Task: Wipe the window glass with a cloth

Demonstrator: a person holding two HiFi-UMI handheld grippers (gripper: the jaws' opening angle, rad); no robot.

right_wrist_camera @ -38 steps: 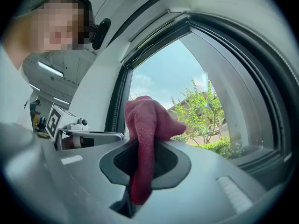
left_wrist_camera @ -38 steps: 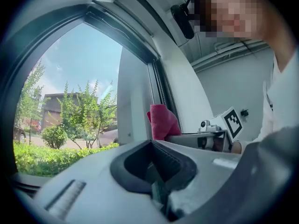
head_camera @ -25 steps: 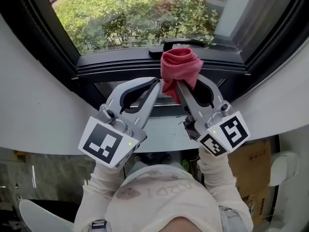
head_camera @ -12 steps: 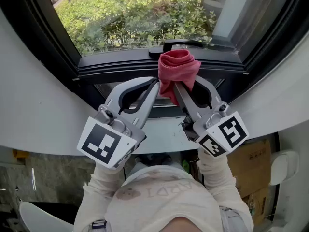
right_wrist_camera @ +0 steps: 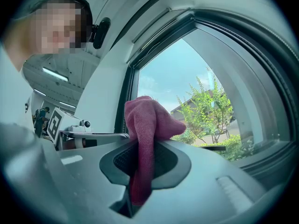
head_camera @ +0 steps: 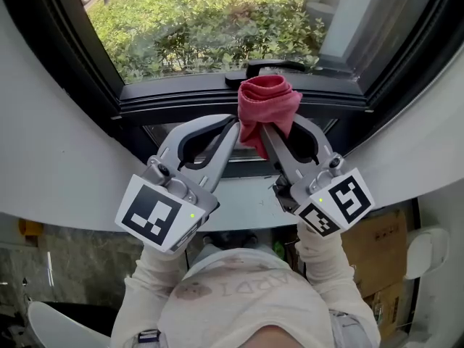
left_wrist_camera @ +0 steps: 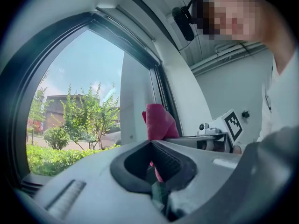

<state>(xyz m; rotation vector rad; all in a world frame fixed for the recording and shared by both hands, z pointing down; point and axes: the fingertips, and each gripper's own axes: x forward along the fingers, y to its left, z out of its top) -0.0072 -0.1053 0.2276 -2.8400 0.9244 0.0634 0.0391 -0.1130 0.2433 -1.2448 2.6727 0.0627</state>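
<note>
A red cloth (head_camera: 269, 104) is bunched at the tip of my right gripper (head_camera: 270, 130), which is shut on it. The cloth is held up against the dark lower window frame (head_camera: 181, 101), just below the black window handle (head_camera: 274, 67). In the right gripper view the cloth (right_wrist_camera: 145, 125) hangs down through the closed jaws of the right gripper (right_wrist_camera: 141, 146). My left gripper (head_camera: 233, 127) is shut, its tip right beside the cloth's left side. In the left gripper view the cloth (left_wrist_camera: 159, 122) rises just beyond the left gripper (left_wrist_camera: 152, 143). The window glass (head_camera: 203, 20) shows green hedges outside.
White curved wall panels (head_camera: 58, 158) flank the window on both sides. A pale sill (head_camera: 246, 198) lies under the grippers. A cardboard box (head_camera: 377, 256) and a white object (head_camera: 424, 249) sit low at the right. The person's sleeves (head_camera: 322, 267) and torso fill the bottom.
Both grippers and the cloth crept slightly up and left a second ago. Since half a second ago nothing has visibly moved.
</note>
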